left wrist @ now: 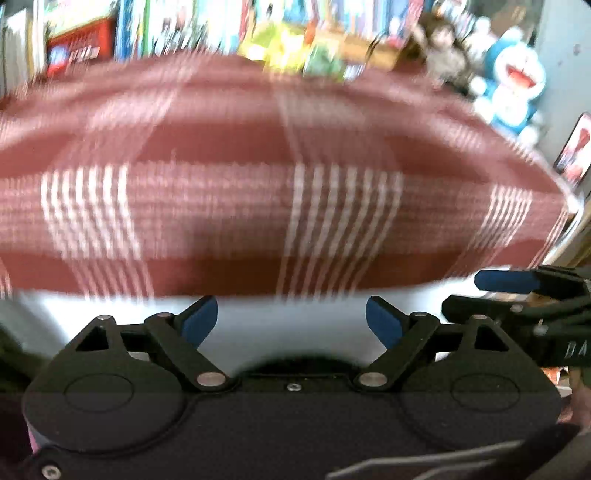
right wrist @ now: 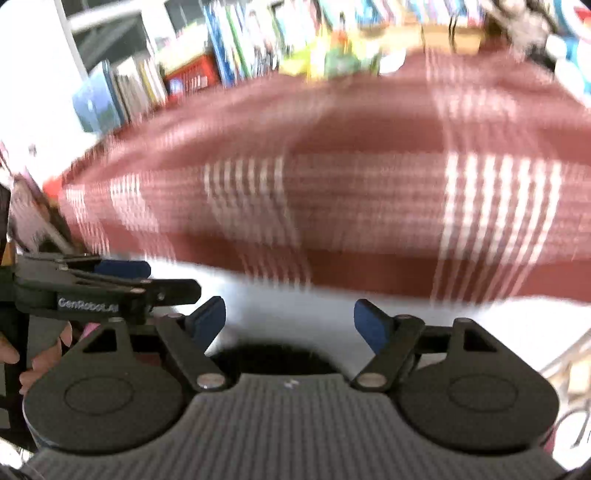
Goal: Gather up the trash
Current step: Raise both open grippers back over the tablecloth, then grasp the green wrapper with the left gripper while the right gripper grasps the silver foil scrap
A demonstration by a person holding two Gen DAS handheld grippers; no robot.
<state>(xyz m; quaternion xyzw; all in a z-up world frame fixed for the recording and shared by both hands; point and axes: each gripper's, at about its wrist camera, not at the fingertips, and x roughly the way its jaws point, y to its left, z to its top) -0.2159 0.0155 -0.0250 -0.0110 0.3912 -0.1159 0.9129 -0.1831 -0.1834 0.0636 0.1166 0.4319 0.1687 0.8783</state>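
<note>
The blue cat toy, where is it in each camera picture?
Left wrist view: the blue cat toy stands at the upper right, past the far right corner of the red checked cloth.
Right wrist view: only a blurry blue and white sliver at the top right edge, probably the toy; I cannot tell for sure.
Shared landmark: the red checked cloth, with the row of books behind it.

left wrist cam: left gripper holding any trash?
No. The left gripper has its jaws spread wide with nothing between them, above the red plaid tablecloth.
</note>
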